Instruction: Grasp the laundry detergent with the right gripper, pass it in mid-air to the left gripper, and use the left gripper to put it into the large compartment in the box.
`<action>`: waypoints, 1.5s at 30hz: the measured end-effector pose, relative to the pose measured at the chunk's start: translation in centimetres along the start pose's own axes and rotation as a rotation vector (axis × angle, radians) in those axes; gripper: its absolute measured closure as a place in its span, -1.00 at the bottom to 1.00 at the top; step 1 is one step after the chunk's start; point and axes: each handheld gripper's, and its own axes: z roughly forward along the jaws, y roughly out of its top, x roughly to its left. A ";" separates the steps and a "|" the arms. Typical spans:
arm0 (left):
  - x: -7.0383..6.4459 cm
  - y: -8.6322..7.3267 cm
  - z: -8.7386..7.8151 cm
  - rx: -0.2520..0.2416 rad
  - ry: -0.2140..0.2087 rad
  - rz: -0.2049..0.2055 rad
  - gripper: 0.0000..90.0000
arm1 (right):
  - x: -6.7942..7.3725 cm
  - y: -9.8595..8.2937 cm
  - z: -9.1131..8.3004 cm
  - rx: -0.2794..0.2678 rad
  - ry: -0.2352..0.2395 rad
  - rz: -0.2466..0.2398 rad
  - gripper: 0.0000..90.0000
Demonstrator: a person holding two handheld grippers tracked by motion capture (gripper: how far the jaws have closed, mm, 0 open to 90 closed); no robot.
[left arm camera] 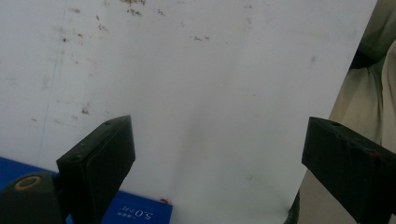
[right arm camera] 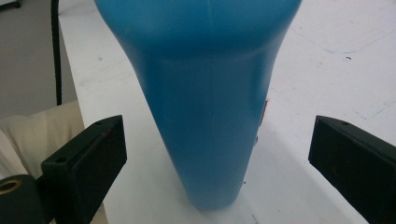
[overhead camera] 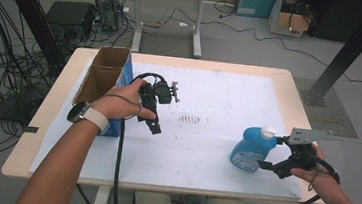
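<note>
Seen from above: a pale wooden worktop (overhead camera: 41, 119) covered by a white sheet, with an open cardboard box (overhead camera: 102, 77) with blue sides at the left and a blue bottle (overhead camera: 252, 148) with a white cap lying tilted toward the right front; right claw (overhead camera: 270, 153) brought up against the bottle from the right, jaws spread to either side of its neck end and not yet pressing on it; left claw (overhead camera: 152, 124) held just beside the box, over bare sheet, well apart from the bottle

From the right claw's own camera: blue bottle (right arm camera: 210, 93) rising between the two black jaws, clear white gaps on both sides, so open and gripping nothing; from the left claw's own camera: jaws wide apart over the stained white sheet, a corner of the blue box (left arm camera: 135, 212) at the bottom edge, nothing between them, so open and empty

Judged progress: early; approach to the bottle made and the jaws lined up around it; closing on it, lifting it and carrying it off, likely toward the box, all left to do; box interior not readable from here, so contents unknown
</note>
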 end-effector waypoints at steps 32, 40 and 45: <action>0.2 0.1 0.3 -0.009 0.000 0.009 -0.78 | 0.1 -0.6 2.2 -0.085 -0.006 -0.022 -0.87; 0.2 -0.1 0.2 -0.015 0.010 -0.002 -0.77 | 0.1 -0.9 2.9 -0.106 0.006 -0.010 -0.78; 0.3 0.0 0.3 -0.010 0.002 -0.005 -0.77 | 0.1 -1.0 3.0 -0.115 0.006 -0.005 -0.74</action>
